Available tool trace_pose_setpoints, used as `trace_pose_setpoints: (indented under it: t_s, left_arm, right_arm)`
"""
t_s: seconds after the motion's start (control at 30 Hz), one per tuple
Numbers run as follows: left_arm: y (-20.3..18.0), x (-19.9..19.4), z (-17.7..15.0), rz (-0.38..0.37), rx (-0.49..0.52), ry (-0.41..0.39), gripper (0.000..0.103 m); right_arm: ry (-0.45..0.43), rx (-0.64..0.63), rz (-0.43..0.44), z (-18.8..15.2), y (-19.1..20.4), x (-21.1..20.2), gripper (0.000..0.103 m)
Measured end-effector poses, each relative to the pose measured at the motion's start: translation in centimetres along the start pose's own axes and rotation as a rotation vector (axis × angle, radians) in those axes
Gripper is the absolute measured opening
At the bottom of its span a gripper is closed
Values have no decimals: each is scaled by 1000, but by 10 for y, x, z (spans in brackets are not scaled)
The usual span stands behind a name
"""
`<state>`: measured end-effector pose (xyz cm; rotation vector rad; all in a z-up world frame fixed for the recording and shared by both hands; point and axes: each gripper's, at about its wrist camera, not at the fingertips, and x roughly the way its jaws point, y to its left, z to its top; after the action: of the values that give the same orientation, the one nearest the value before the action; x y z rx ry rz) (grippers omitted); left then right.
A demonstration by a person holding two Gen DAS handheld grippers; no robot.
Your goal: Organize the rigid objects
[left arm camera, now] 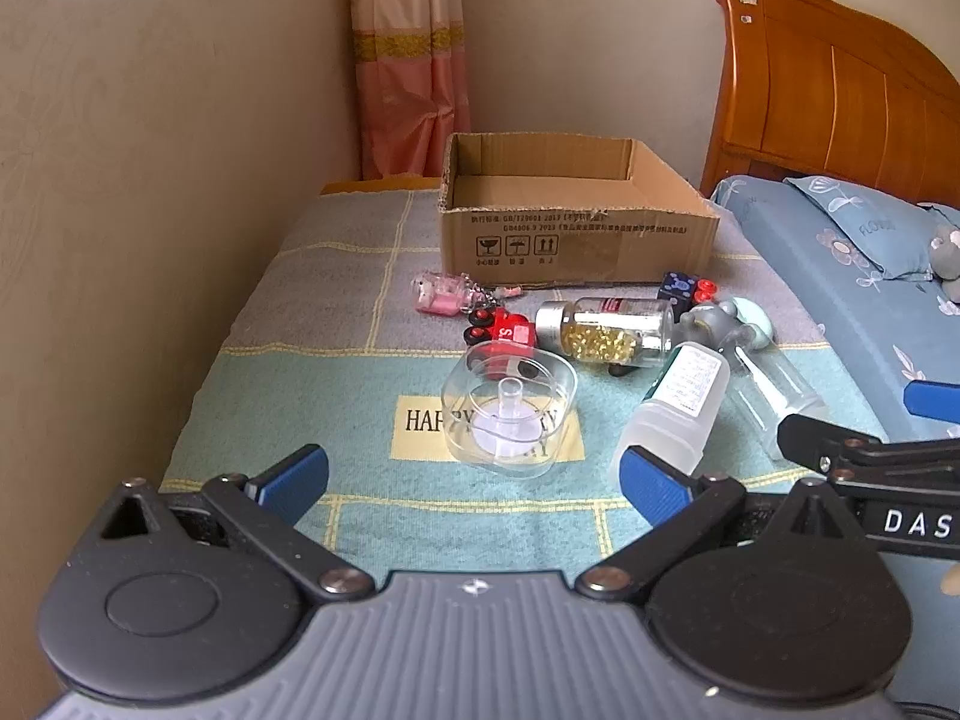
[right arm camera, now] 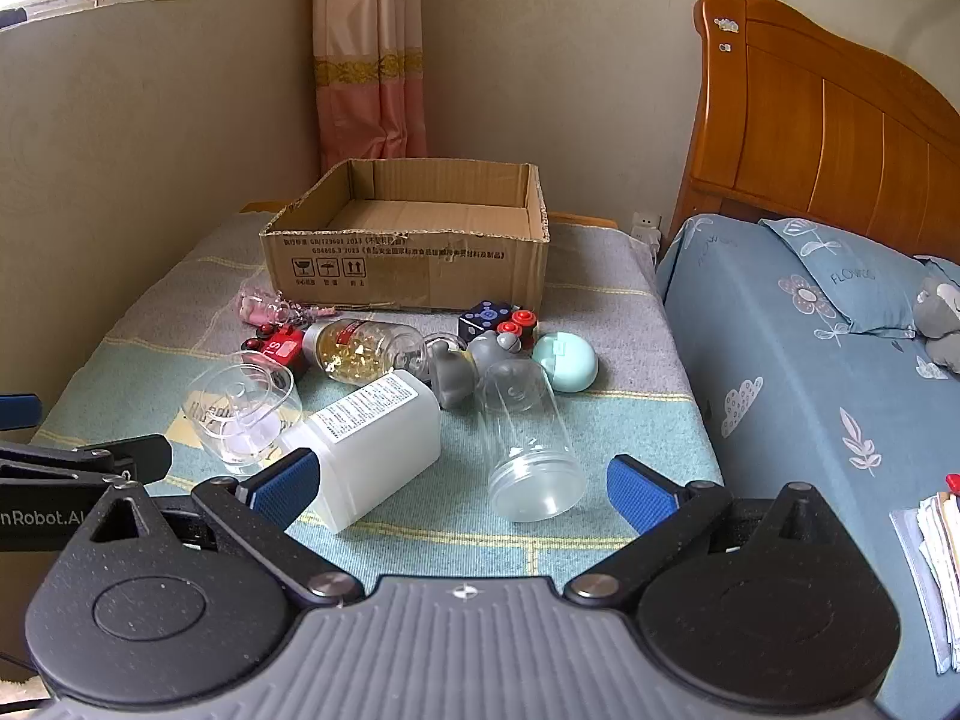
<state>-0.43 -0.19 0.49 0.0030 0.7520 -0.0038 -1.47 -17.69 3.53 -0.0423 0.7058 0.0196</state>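
Bedside blanket (right arm camera: 630,324) holds clear jar (right arm camera: 531,441) lying mouth toward both spread, empty hand-held grippers (left arm camera: 474,480) (right arm camera: 462,489).

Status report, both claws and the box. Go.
Left claw open, empty, facing clear cup. Right claw open, empty, over white bottle and clear jar. Box empty, nothing blocking.

cardboard box (right arm camera: 414,267) matt | clear cup (left arm camera: 510,414) glossy plastic | headboard (right arm camera: 828,138) varnished wood
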Motion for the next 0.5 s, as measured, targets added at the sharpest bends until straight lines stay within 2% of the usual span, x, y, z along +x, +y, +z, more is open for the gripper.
trace_pose_setpoints:
  t_s: [0.5]
  left_arm:
    - [0,-3,0,9,11,-21,102]
  right_arm:
    - [-11,-2,1,-1,0,-2,103]
